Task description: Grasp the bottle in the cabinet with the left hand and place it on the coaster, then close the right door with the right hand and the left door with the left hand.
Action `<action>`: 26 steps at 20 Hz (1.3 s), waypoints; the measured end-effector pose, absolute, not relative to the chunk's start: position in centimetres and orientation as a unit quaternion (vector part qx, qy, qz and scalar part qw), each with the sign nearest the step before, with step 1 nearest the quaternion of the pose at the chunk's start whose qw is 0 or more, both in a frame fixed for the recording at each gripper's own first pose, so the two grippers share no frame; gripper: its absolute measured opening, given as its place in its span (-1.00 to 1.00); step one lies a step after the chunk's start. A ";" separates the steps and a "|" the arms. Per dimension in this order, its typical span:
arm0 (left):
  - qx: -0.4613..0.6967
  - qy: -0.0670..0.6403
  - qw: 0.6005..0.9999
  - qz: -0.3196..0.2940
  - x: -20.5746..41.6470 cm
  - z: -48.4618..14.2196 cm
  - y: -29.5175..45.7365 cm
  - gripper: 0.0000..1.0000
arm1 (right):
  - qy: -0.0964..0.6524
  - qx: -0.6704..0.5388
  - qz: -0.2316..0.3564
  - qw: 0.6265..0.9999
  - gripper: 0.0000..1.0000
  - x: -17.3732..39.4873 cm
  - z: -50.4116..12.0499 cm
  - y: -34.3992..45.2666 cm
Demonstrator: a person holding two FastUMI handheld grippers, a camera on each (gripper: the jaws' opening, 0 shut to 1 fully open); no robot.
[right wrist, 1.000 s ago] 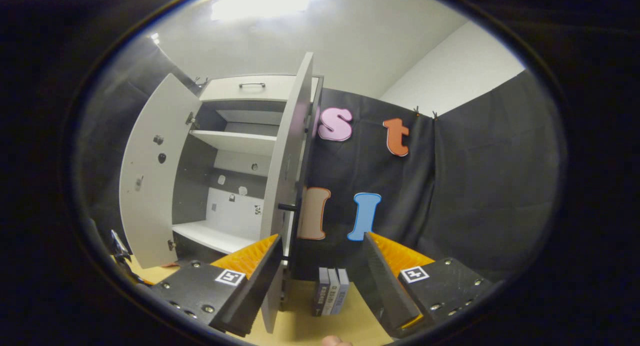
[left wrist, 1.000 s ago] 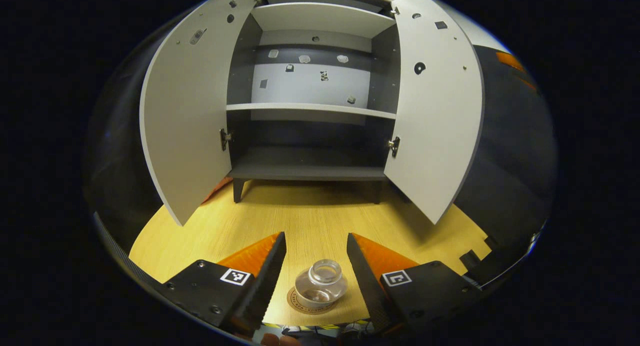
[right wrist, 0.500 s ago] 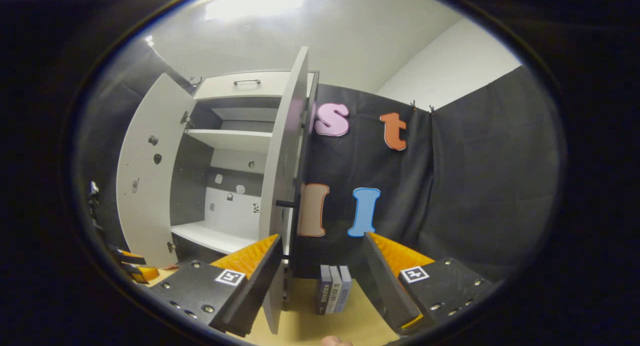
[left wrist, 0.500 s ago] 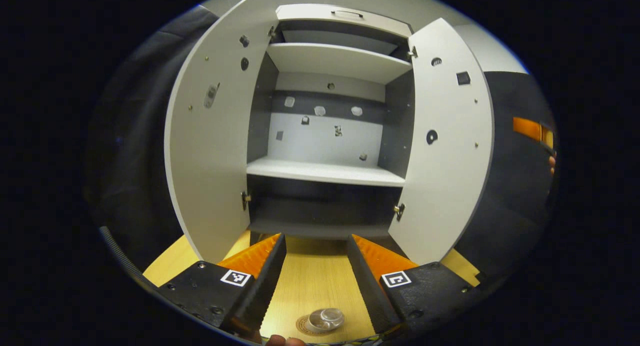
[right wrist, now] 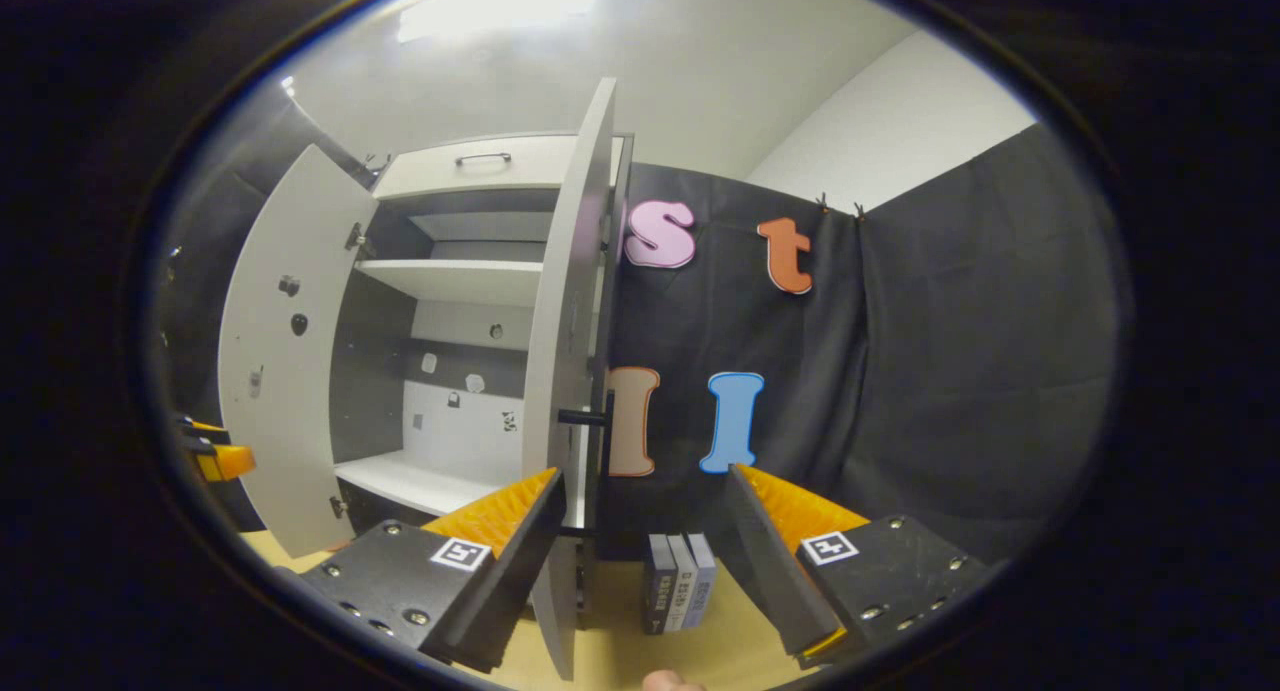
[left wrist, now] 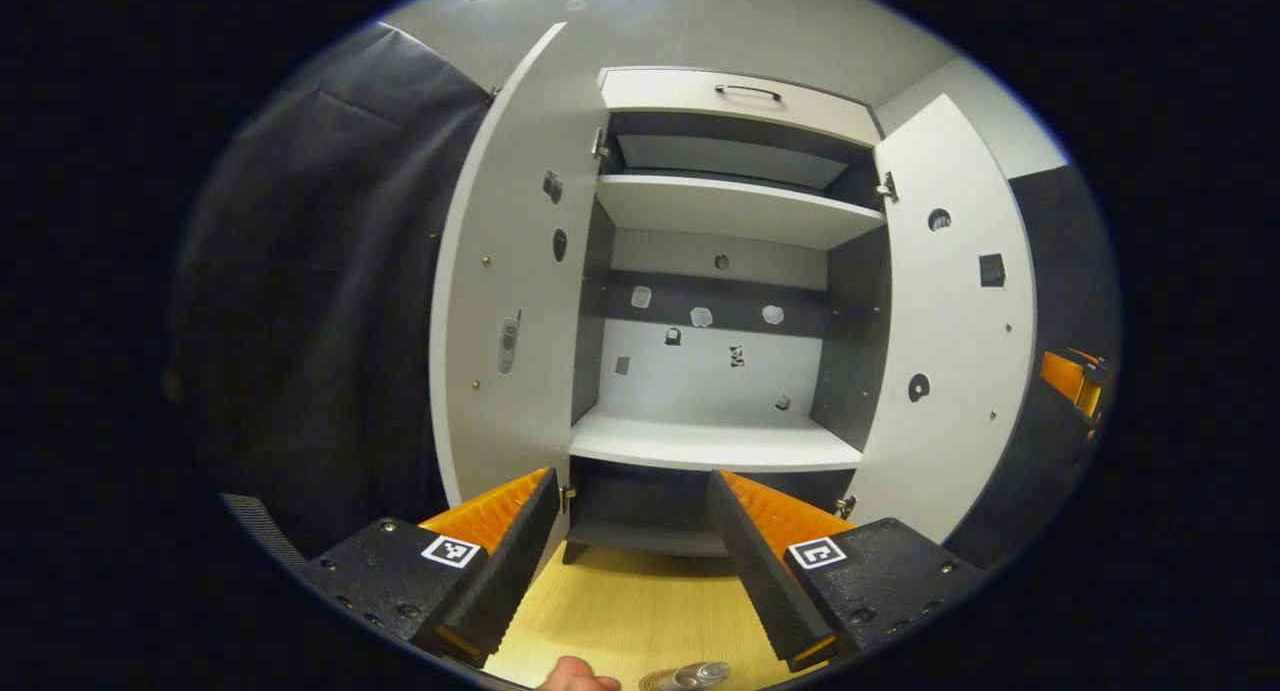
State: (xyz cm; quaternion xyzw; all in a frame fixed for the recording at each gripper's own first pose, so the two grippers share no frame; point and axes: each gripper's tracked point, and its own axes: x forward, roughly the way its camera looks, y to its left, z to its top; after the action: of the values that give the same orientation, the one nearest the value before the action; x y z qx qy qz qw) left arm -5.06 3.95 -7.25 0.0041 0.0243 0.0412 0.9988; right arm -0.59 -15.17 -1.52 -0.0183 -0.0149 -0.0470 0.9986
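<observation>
The cabinet [left wrist: 715,441] stands ahead with both doors wide open and bare shelves. At the bottom edge of the left gripper view, the top of the clear glass bottle [left wrist: 700,675] shows on its round coaster [left wrist: 655,682], below and behind my open left gripper [left wrist: 630,556]. The left door [left wrist: 505,301] and right door [left wrist: 950,341] flank the opening. In the right gripper view, my open right gripper [right wrist: 645,556] sits just behind the edge of the right door [right wrist: 570,371], whose dark handle [right wrist: 585,418] sticks out to the right. The left gripper [right wrist: 215,451] shows at the far left.
The wooden tabletop [left wrist: 630,621] runs under the cabinet. A few small upright books [right wrist: 678,596] stand on the table to the right of the cabinet. A fingertip [left wrist: 575,676] shows at the bottom edge. A drawer with a handle [left wrist: 745,91] tops the cabinet.
My left gripper has risen and tilted up away from the bottle, which slid to the bottom edge of its view. The right gripper drifted slightly, and the left gripper rose into its view.
</observation>
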 end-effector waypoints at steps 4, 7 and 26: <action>0.009 0.006 0.998 0.070 -5.1 -5.7 6.8 0.92 | -0.005 -0.015 -0.070 0.997 0.94 0.8 -2.2 -15.9; 0.014 -0.005 0.996 0.091 -5.2 -4.5 9.0 0.92 | 0.001 -0.001 -0.069 0.998 0.94 1.6 -2.5 -15.4; -0.018 -0.031 0.992 0.123 -4.6 -2.6 14.9 0.91 | 0.021 0.035 0.007 0.999 0.93 3.7 -3.1 -6.3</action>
State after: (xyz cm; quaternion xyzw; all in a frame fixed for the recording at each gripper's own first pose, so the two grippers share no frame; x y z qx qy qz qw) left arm -4.62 14.89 -2.63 -0.0175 -0.0313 0.1234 0.9917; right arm 3.75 -6.30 -3.06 0.0351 0.0211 0.0072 0.9991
